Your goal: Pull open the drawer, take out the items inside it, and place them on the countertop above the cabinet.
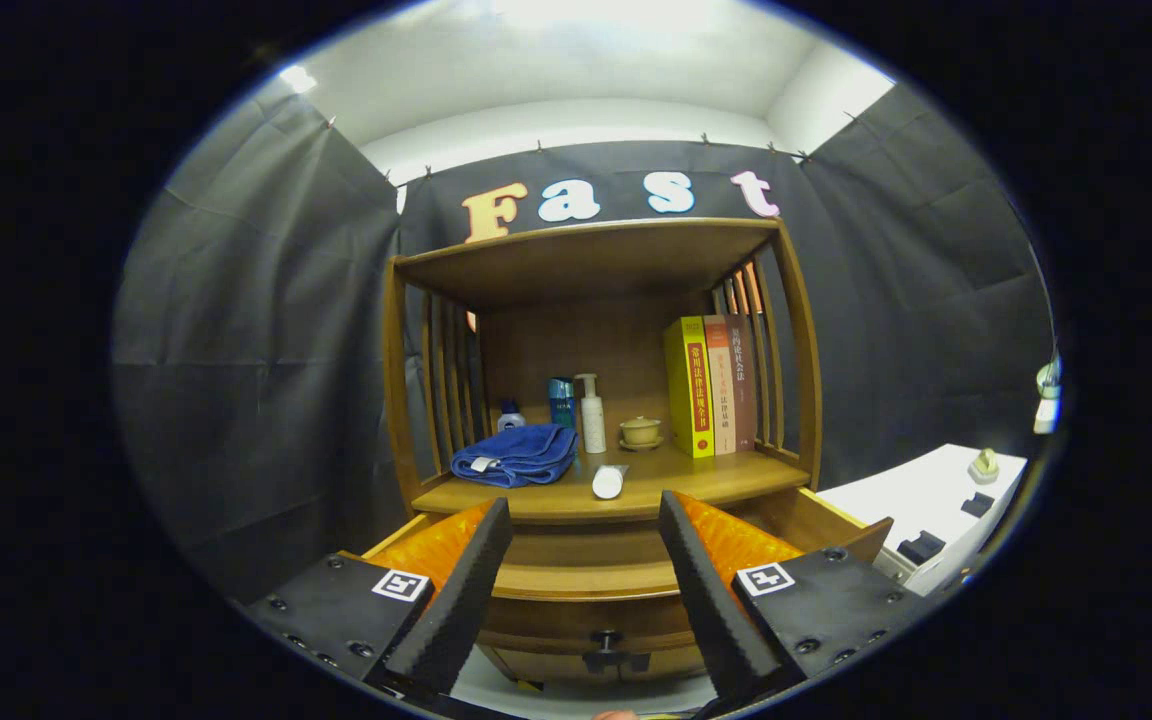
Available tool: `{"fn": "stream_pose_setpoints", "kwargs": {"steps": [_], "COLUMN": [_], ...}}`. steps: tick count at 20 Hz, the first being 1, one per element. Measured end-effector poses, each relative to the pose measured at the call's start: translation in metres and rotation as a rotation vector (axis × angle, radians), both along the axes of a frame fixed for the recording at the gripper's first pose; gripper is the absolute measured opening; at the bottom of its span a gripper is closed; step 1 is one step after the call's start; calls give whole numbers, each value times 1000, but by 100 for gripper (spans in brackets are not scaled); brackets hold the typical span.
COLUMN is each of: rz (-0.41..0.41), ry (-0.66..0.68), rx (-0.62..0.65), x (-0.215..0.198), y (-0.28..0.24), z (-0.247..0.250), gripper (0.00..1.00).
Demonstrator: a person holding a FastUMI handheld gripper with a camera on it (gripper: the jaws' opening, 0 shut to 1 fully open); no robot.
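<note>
The gripper (586,540) hangs in front of a wooden cabinet (798,330), its fingers (456,590) spread wide and holding nothing. Between them shows the pulled-out drawer (586,580), whose front rail runs across the gap; its sides reach out behind each finger, the right corner (861,535) visible beyond the right finger. What lies inside the drawer cannot be made out from here. Below the drawer, a dark knob (606,640) sits on the lower cabinet front.

Beyond the fingers is the counter (726,480) above the drawer. A white tube (608,482) lies near its front edge, cap end toward the camera. To the left of it a folded blue towel (516,455) rests on the counter. Farther back stand a small white bottle with a blue cap (510,415), a teal box (562,402), a white pump bottle (592,412) and a small lidded ceramic cup on a saucer (641,432). At the right, three upright books (711,385) lean against the slatted side, the yellow one nearest the middle.

To the far right of the cabinet stands a white table (921,495) with small dark items on it.
</note>
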State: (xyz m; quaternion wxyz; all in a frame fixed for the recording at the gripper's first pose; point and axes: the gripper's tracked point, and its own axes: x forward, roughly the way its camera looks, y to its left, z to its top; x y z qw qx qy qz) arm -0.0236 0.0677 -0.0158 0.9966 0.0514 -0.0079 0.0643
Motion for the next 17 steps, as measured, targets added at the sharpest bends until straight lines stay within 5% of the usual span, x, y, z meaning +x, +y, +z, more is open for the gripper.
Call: {"fn": "stream_pose_setpoints", "kwargs": {"steps": [8, 17], "rz": [-129, -93], "ry": [-80, -39], "rx": [15, 22], "x": [4, 8], "y": [-38, -35], "z": [-1, -4], "gripper": [96, 96]}}
